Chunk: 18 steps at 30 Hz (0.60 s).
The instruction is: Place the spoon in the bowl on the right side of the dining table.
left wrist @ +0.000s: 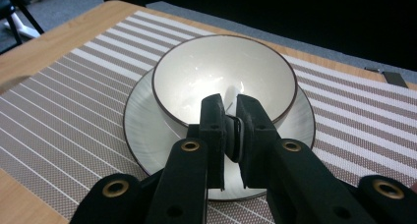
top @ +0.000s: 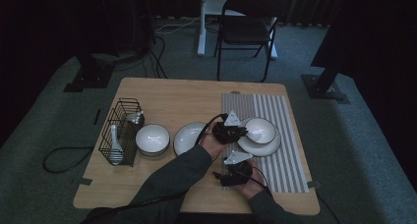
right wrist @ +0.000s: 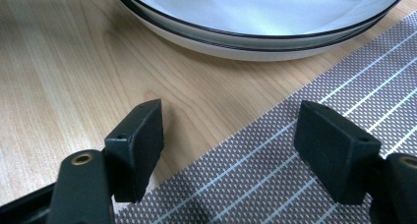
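- Where the left gripper point(left wrist: 229, 117) reaches over the near rim of the bowl point(left wrist: 196, 76), its fingers point(left wrist: 212, 117) are pinched narrow on a thin white handle with a dark edge; it looks like a spoon point(left wrist: 230, 97), though little of it shows.
- The spoon's long axis runs from the fingers away and down into the bowl, its far end pointing at the bowl's floor, tilted rather than flat.
- The bowl is white and glossy inside with a thin dark rim, upright, and sits in the middle of a white plate point(left wrist: 147, 130) with the same dark edge.
- The plate lies on a striped mat point(left wrist: 74, 101), grey-brown with white lines, on the right half of the wooden worktop point(top: 187, 94).
- In the high view the right gripper point(top: 235, 171) rests nearer the person, at the mat's left edge; its fingers point(right wrist: 140, 140) stand wide apart with nothing between them, one over bare wood, the other over the mat.
- Just beyond those fingers lies a second plate point(right wrist: 255, 27) on the wood.
- Left of it stand another bowl point(top: 152, 138) and then a black wire rack point(top: 120, 130) with white pieces in it.
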Motion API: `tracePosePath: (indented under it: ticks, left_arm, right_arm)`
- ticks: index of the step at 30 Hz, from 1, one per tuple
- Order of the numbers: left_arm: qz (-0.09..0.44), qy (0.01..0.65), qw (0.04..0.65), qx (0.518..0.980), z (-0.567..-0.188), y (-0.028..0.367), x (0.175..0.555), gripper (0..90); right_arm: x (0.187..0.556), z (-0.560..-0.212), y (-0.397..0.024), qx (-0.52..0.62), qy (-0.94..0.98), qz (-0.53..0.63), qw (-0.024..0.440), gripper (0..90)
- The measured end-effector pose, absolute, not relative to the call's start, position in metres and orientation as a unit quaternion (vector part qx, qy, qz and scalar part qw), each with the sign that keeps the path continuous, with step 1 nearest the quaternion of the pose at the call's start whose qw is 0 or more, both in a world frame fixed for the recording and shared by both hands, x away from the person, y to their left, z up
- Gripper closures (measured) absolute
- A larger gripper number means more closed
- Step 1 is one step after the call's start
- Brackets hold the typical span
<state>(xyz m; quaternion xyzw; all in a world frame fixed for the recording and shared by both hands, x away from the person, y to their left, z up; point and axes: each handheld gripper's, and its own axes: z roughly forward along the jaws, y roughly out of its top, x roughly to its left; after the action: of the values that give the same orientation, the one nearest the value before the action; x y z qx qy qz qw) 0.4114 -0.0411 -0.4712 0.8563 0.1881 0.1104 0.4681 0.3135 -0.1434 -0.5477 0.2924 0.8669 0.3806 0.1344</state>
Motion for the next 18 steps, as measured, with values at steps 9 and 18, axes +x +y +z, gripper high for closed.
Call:
tracePosePath:
  ticks: [9,18]
  left_arm:
    - [0.104,0.190,0.462,0.860,-0.4759,-0.0407,0.4111,80.8]
    - [0.103,0.192,0.462,0.860,-0.4761,-0.0373,0.4103,79.1]
  right_arm:
    - [0.3135,-0.5477,-0.1434,0.292,0.867,0.381,0.134,26.7]
    - [0.3136,-0.5477,-0.1434,0.292,0.867,0.381,0.135,26.7]
